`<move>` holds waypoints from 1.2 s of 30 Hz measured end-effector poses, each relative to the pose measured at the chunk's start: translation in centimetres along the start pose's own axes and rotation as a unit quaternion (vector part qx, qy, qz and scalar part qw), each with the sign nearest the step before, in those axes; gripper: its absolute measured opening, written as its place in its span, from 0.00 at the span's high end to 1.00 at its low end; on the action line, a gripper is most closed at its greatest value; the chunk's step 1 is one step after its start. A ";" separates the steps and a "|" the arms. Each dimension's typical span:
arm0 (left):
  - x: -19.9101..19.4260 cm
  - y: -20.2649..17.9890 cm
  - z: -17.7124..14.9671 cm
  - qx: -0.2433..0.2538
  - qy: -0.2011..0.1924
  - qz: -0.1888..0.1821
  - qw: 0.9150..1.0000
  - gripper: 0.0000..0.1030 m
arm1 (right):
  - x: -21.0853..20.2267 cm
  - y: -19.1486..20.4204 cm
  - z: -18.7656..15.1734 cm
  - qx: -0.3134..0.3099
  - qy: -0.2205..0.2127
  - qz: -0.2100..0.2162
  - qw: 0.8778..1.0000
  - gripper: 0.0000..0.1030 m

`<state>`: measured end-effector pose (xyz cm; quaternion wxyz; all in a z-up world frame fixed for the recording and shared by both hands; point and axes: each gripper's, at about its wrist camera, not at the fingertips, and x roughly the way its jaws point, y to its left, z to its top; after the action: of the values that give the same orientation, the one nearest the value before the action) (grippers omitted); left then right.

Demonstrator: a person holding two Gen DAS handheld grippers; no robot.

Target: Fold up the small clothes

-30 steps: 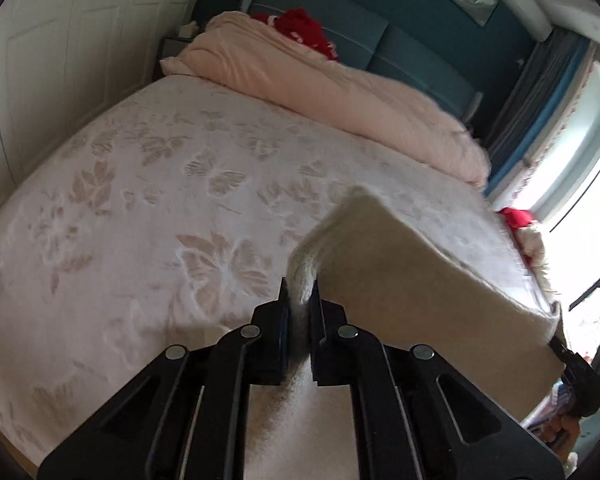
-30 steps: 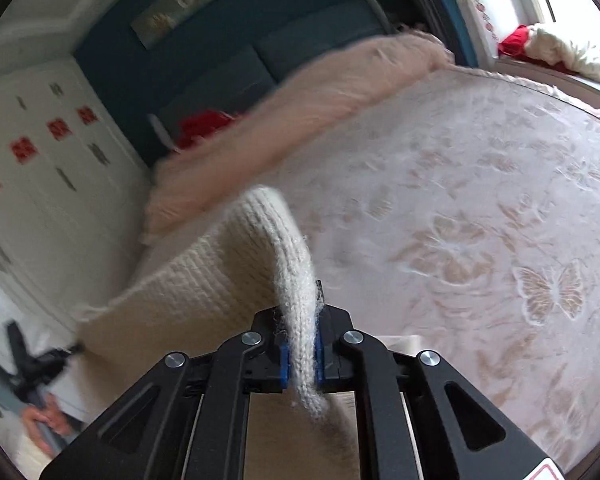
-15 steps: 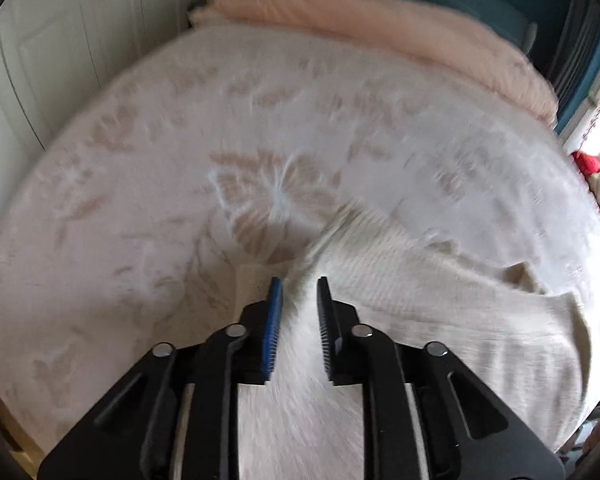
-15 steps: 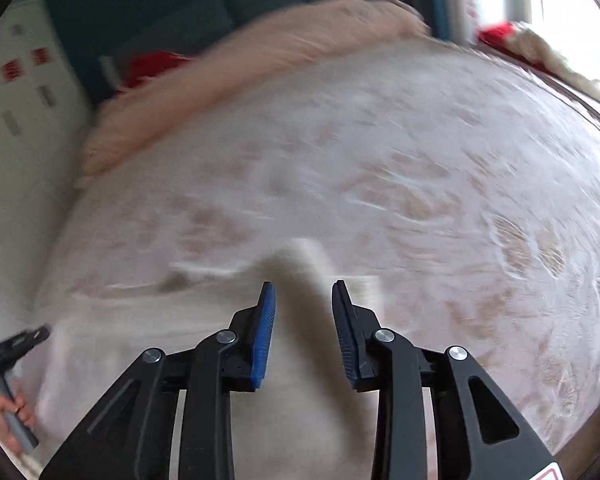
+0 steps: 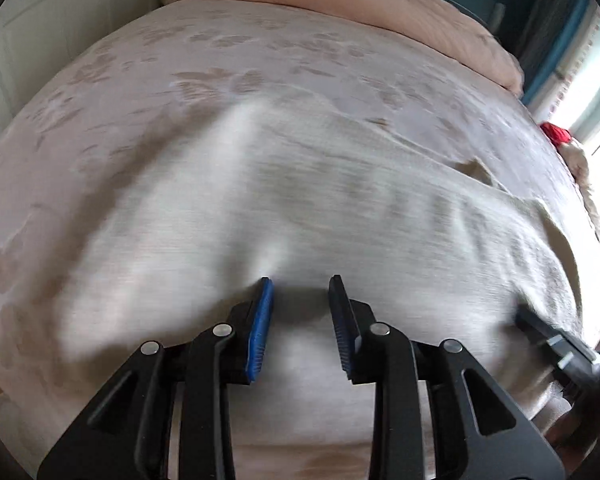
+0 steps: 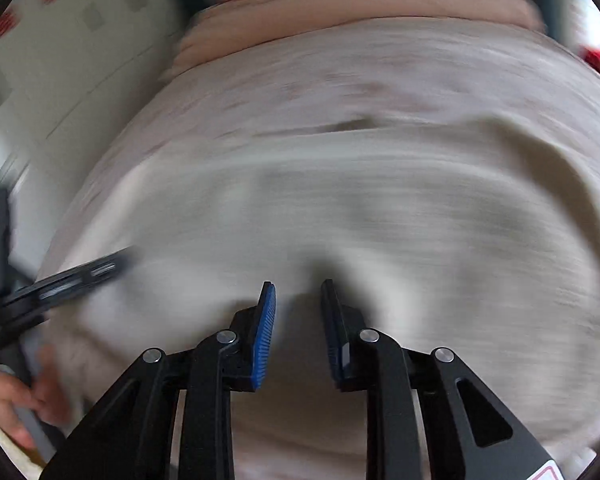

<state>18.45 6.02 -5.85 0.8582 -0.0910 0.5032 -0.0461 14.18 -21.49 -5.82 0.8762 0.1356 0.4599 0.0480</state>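
the bed [image 5: 148,92] fills both views, its pale cover printed with faded flowers and butterflies; the print reads clearly only in the left wrist view, since the right wrist view is smeared by motion blur. along the far edge lies a rolled pink duvet [image 5: 340,4], seen in both. the white wardrobe doors [image 6: 72,60] with small red marks show only in the right wrist view, while the bright window [image 5: 592,92] and a red item [image 5: 556,134] near it show best in the left.

the cream knit garment [image 5: 320,208] lies spread flat on the bed cover, directly ahead of both grippers, with a small raised wrinkle toward its right side in the left view.

the left gripper [image 5: 300,284] hangs just above the near part of the knit, jaws parted to a moderate gap with nothing between the blue pads. the right gripper [image 6: 298,286] is likewise parted and empty over the knit. only the right view shows the person's left hand [image 6: 16,404] on its handle.
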 end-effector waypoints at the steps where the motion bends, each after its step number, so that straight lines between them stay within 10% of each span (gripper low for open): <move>1: -0.2 0.8 -0.3 -0.004 -0.001 0.007 1.000 0.72 | -0.7 -2.4 -0.2 0.025 -0.004 -0.016 1.000 0.85; 3: -0.1 3.0 -0.7 -0.018 0.000 0.007 1.000 0.73 | -2.2 -7.6 -1.1 0.078 -0.007 -0.031 0.996 1.00; 8: -1.7 4.1 -0.9 -0.042 -0.011 -0.020 0.999 0.77 | -4.7 -12.6 -1.6 0.142 -0.010 -0.015 0.990 1.00; 11: -3.8 3.6 0.9 -0.071 -0.047 -0.047 0.995 0.53 | -6.0 -12.2 1.5 0.130 -0.045 -0.039 0.990 0.71; 13: -4.0 2.9 3.2 -0.067 -0.059 -0.052 0.995 0.44 | -5.7 -12.1 4.3 0.124 -0.061 -0.050 0.989 0.31; 15: -3.1 1.8 6.4 -0.045 -0.068 -0.030 0.996 0.31 | -4.3 -12.2 7.7 0.117 -0.062 -0.065 0.989 0.29; 19: 2.1 1.5 10.3 -0.042 -0.022 -0.011 0.999 0.25 | 0.9 -12.9 11.5 0.114 -0.014 -0.081 0.990 0.29; 20: 4.4 1.7 11.0 -0.046 0.010 -0.029 0.998 0.41 | 2.1 -12.9 11.5 0.119 0.001 -0.072 0.990 0.31; 21: 5.6 1.8 11.1 -0.043 0.029 -0.031 0.998 0.87 | 3.5 -12.8 11.7 0.119 0.019 -0.053 0.991 0.53; 22: 6.8 2.0 11.4 -0.036 0.054 -0.023 0.998 0.94 | 3.9 -12.3 11.7 0.108 0.026 -0.045 0.993 0.92; 28: 4.5 4.6 13.9 -0.043 0.004 -0.015 0.999 0.94 | -1.4 -14.1 12.9 0.127 -0.079 -0.045 0.988 0.92; 32: 8.7 5.1 12.7 -0.028 0.058 0.019 0.998 0.93 | 5.4 -16.7 11.3 0.127 0.041 -0.084 0.988 0.91; 36: 5.1 4.8 12.0 -0.056 0.023 -0.002 0.998 0.83 | -0.3 -13.3 11.4 0.103 -0.032 -0.101 0.989 0.78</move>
<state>31.38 11.18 -5.44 0.8398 -0.1389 0.5243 -0.0221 22.84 -36.49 -3.16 0.8725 0.1792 0.4451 -0.0923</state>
